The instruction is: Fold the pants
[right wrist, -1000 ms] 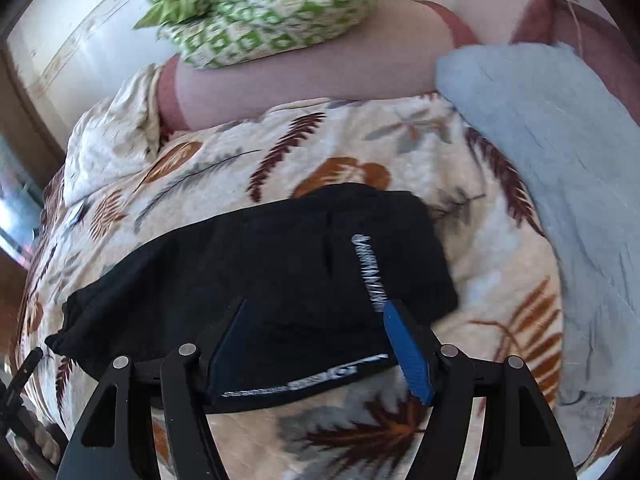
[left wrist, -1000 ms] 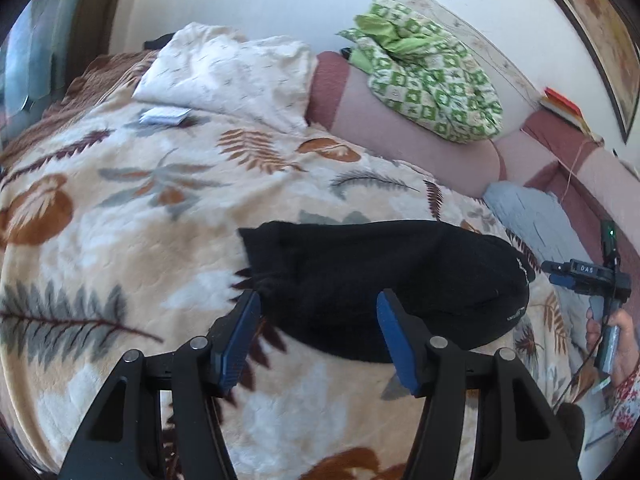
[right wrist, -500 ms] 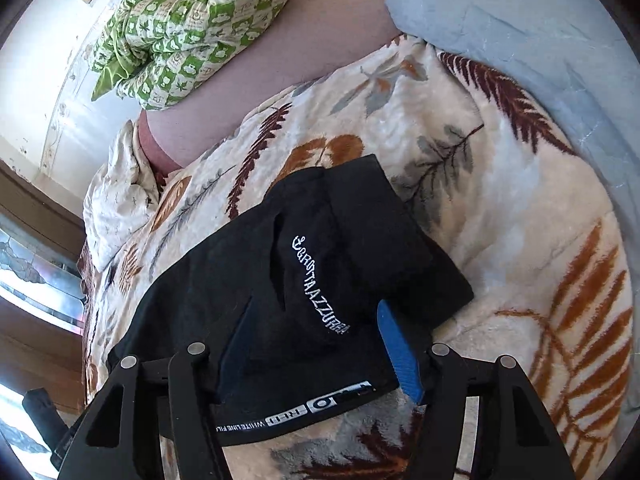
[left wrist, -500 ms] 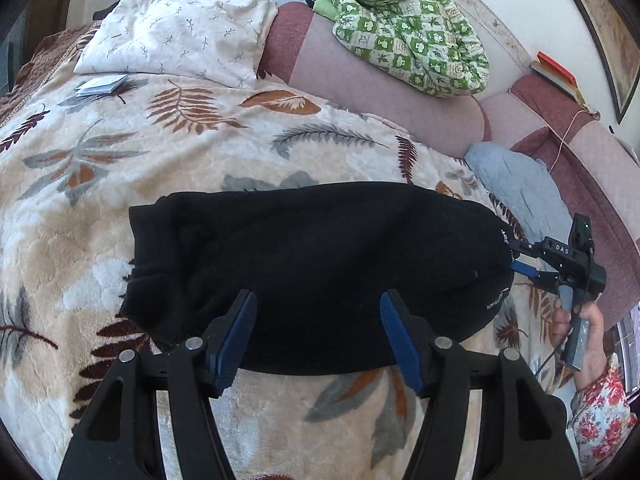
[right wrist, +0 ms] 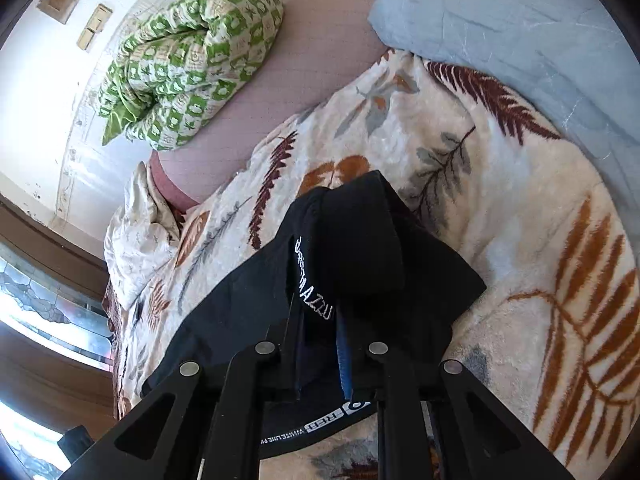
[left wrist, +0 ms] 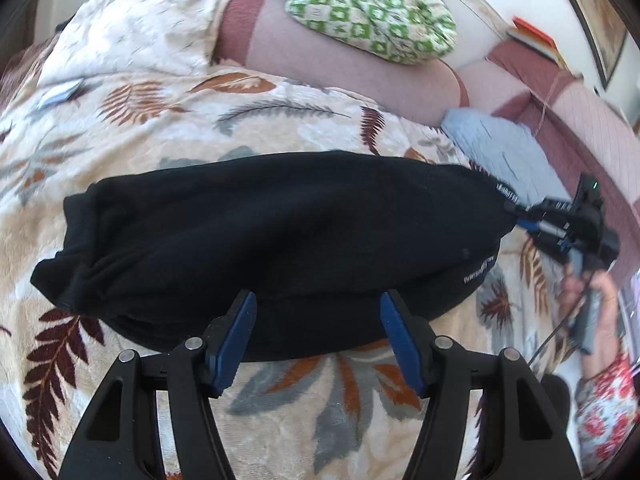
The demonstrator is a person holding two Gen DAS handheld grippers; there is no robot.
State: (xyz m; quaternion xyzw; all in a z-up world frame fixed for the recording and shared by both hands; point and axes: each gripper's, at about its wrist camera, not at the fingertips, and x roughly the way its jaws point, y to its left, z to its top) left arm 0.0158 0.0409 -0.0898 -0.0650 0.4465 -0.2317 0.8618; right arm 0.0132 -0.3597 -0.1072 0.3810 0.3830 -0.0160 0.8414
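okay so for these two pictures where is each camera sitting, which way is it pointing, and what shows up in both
Left wrist: sits on the left gripper, facing forward and down across the black pants on the leaf-print blanket; its open fingers show, plus the right gripper at the pants' end and the hand holding it.
Right wrist: sits on the right gripper, facing along the pants toward the green quilt; its jaws are closing with pants fabric between them.
Shared: pants, blanket, green quilt, blue cloth.
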